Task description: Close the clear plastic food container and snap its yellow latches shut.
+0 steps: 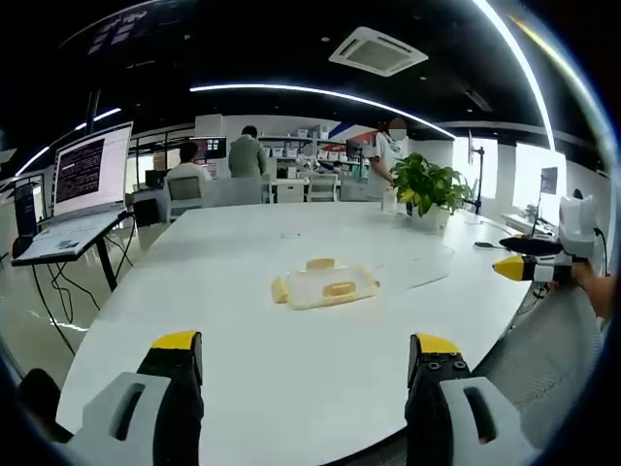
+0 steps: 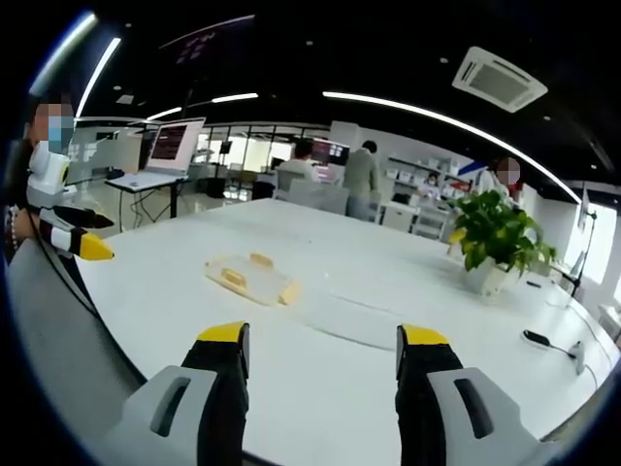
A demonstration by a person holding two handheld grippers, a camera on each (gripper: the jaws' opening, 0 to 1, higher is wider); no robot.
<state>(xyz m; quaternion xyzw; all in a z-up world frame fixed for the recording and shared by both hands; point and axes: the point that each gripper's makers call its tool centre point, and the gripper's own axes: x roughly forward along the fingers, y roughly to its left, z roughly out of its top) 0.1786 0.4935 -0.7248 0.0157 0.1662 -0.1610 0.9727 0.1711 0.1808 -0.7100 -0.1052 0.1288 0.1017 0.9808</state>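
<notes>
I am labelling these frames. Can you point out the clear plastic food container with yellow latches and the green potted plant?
Clear plastic food container with yellow latches (image 1: 325, 287): left gripper view, centre of its lid.
Green potted plant (image 2: 495, 233): right gripper view, on its leaves.

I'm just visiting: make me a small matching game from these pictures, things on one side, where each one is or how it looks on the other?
Things:
1. food container
2. potted plant
3. laptop
4. left gripper

Descriptions:
A. on a stand beside the table
B. fingers apart, holding nothing
C. green, near the table's far edge
D. lying mid-table, yellow latches

Pairs: 1-D, 2-C, 3-A, 4-B
</notes>
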